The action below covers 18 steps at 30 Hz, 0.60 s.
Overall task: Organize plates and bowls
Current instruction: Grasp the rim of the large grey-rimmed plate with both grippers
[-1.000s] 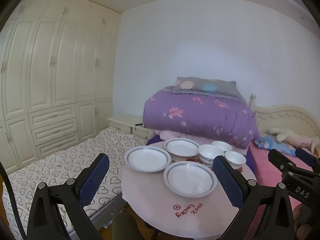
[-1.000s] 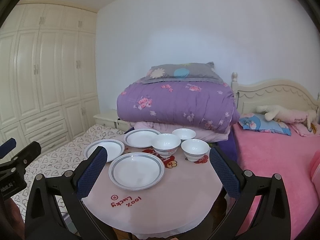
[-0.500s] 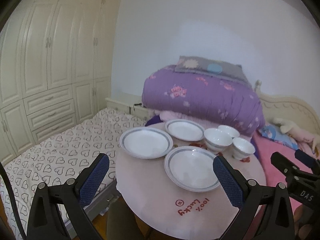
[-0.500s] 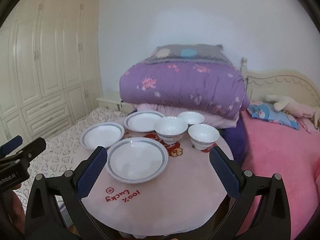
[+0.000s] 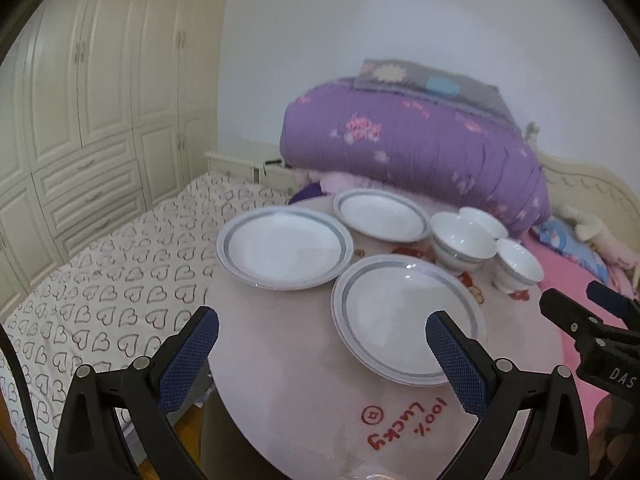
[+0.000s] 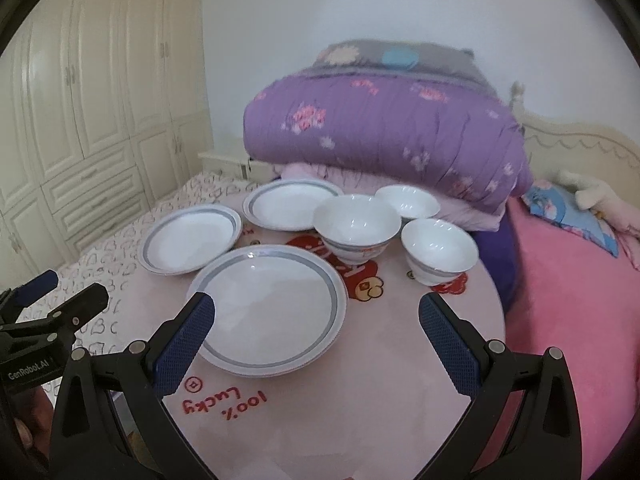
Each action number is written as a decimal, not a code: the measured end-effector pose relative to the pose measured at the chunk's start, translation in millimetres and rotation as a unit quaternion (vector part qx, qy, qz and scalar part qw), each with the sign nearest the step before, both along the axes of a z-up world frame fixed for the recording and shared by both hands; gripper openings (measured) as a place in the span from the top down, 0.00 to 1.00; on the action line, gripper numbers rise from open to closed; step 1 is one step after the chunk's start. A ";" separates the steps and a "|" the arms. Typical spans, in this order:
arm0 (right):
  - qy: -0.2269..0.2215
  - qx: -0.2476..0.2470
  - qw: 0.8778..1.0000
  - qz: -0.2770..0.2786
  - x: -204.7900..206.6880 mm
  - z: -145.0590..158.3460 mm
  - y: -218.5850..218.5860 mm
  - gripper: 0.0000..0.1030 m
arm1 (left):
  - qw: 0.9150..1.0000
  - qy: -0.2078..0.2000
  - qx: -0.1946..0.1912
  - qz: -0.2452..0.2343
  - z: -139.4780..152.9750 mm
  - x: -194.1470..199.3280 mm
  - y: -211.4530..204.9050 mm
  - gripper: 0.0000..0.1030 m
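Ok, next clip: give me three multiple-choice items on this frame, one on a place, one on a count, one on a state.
1. Where does the nearest plate lie?
A. on the bed
B. on the round table, just past the "100% Lucky" print
C. inside a bowl

2. How many bowls stand on the table?
A. one
B. three
C. five

3. How are the right gripper and left gripper?
A. both open, holding nothing
B. both shut on plates
C. one shut on a bowl

Answers: B, the plate rests above the red lettering; B, three white bowls cluster together; A, the fingers of each stand wide apart.
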State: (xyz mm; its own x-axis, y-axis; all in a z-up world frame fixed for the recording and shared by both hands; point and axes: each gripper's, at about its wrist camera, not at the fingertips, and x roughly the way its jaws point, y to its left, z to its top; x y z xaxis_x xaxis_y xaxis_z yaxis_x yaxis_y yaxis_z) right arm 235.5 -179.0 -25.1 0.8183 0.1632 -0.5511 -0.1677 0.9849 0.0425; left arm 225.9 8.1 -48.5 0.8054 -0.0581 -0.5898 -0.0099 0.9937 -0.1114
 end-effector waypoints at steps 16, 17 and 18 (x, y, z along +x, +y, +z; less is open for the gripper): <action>0.134 0.018 0.990 0.030 112.0 -76.2 -9.8 0.05 | 0.989 0.134 -0.046 -0.032 -63.5 174.1 7.0 0.15; 0.139 0.021 0.990 0.030 116.6 -79.8 -11.5 0.07 | 0.988 0.142 -0.051 -0.034 -66.6 185.2 6.9 0.16; 0.143 0.025 0.989 0.031 119.4 -82.2 -13.0 0.10 | 0.987 0.148 -0.055 -0.035 -69.9 194.3 7.6 0.17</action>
